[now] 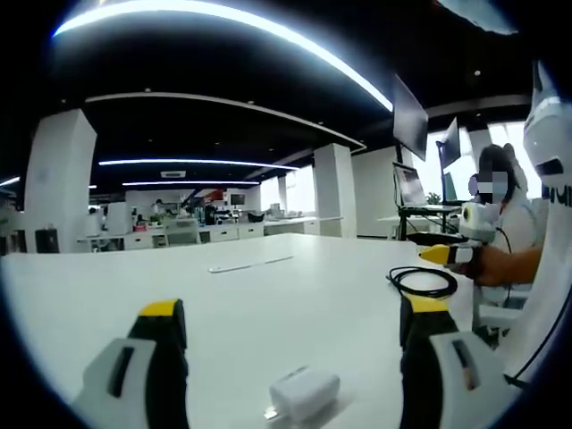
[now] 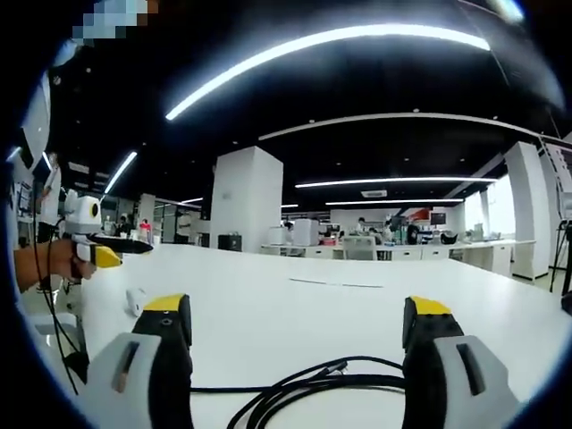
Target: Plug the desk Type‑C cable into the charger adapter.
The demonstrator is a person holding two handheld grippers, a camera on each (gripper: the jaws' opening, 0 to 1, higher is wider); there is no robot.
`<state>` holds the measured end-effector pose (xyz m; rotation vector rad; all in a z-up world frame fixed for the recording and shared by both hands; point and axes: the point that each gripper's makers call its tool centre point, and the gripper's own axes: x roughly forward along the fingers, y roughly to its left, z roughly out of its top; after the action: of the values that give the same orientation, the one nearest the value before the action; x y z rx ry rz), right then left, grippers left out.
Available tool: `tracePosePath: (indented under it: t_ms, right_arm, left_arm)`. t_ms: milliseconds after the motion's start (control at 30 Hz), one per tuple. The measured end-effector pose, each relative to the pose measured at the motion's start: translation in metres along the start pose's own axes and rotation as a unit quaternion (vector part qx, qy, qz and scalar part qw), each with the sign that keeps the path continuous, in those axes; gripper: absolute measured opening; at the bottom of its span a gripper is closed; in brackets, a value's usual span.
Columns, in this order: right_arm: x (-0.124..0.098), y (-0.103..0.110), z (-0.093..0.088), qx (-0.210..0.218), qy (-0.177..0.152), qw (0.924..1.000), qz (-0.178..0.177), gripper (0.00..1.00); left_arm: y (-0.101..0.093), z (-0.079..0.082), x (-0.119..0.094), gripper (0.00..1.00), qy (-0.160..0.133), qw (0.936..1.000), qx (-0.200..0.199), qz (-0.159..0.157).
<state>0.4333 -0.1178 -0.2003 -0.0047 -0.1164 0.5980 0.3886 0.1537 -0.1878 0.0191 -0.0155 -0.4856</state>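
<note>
A white charger adapter [image 1: 304, 393] lies on the white table [image 1: 223, 295], low between the jaws of my left gripper [image 1: 295, 308], which is open and holds nothing. The adapter's metal prongs point toward me. A coiled black Type-C cable [image 1: 424, 281] rests to the right, just in front of my right gripper [image 1: 440, 255], which a hand holds. In the right gripper view the cable [image 2: 313, 380] runs across between the wide-apart jaws of my right gripper [image 2: 298, 306], its plug end near the middle. My left gripper [image 2: 107, 253] is at the far left, beside the small white adapter [image 2: 136, 299].
A thin flat strip [image 1: 250, 264] lies farther back on the table. Monitors and a laptop on a stand [image 1: 413, 186] rise at the right, near a person [image 1: 505, 223]. White pillars [image 2: 248, 198] and rows of desks stand behind.
</note>
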Motion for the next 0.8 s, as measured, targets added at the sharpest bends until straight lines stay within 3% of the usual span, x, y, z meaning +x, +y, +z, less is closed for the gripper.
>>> tracePosePath:
  t_ms: [233, 800]
  right_arm:
    - [0.001, 0.002, -0.001, -0.002, 0.005, 0.9999, 0.009, 1.0]
    - [0.004, 0.013, -0.01, -0.022, 0.034, 0.9975, 0.058, 0.97]
  left_arm:
    - [0.0, -0.003, 0.0, 0.99, 0.009, 0.9999, 0.01, -0.004]
    - [-0.007, -0.018, -0.001, 0.81, 0.044, 0.9972, 0.041, -0.045]
